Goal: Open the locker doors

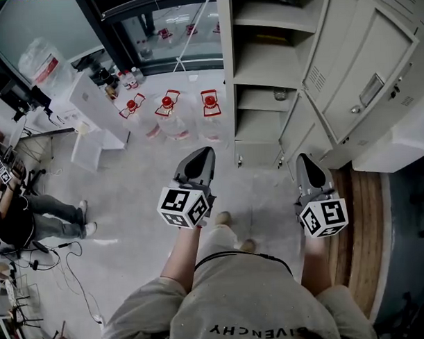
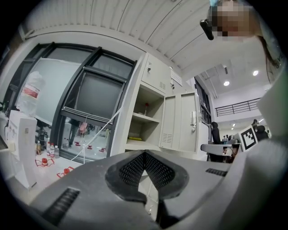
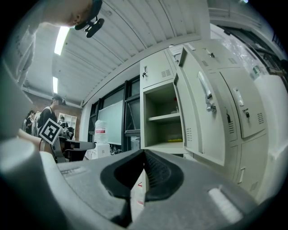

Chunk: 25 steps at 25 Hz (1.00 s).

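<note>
The grey metal lockers [image 1: 264, 73] stand ahead of me at the upper right of the head view. The left column's doors [image 1: 361, 77] are swung wide, baring shelves with small items. Both grippers hover level in front of the lockers, apart from them. My left gripper [image 1: 203, 153] is shut with nothing in it; its pads meet at the tip [image 2: 145, 153], facing the open compartment [image 2: 144, 121] and its open door [image 2: 180, 121]. My right gripper [image 1: 303, 159] is also shut and empty [image 3: 144, 152]. It faces an open door [image 3: 198, 112], with a closed door [image 3: 245, 108] further right.
Three big water jugs with red caps [image 1: 168, 115] stand on the floor left of the lockers, near white boxes [image 1: 92, 114]. A seated person [image 1: 19, 214] and cables are at far left. A wooden strip [image 1: 363, 222] runs along the right.
</note>
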Each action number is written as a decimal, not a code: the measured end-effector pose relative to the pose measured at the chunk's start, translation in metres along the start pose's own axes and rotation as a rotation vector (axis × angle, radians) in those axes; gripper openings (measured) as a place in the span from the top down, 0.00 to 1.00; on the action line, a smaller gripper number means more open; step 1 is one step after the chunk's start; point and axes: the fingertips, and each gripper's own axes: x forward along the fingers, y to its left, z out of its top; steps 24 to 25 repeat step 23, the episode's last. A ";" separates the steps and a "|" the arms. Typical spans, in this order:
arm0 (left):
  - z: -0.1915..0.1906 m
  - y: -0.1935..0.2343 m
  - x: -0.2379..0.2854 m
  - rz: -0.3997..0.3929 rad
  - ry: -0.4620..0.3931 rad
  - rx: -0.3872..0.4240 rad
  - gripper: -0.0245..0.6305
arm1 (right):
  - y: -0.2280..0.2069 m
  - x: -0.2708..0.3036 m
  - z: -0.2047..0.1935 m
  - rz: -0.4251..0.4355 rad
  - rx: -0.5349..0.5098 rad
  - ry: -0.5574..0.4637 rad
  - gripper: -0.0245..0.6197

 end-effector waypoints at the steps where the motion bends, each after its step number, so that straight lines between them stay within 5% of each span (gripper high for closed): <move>1: 0.000 0.000 -0.001 0.001 0.002 0.000 0.96 | 0.000 -0.001 0.001 0.000 -0.001 0.000 0.96; 25: 0.007 0.006 -0.009 0.016 -0.004 0.002 0.96 | 0.000 -0.002 -0.011 0.001 0.038 0.031 0.96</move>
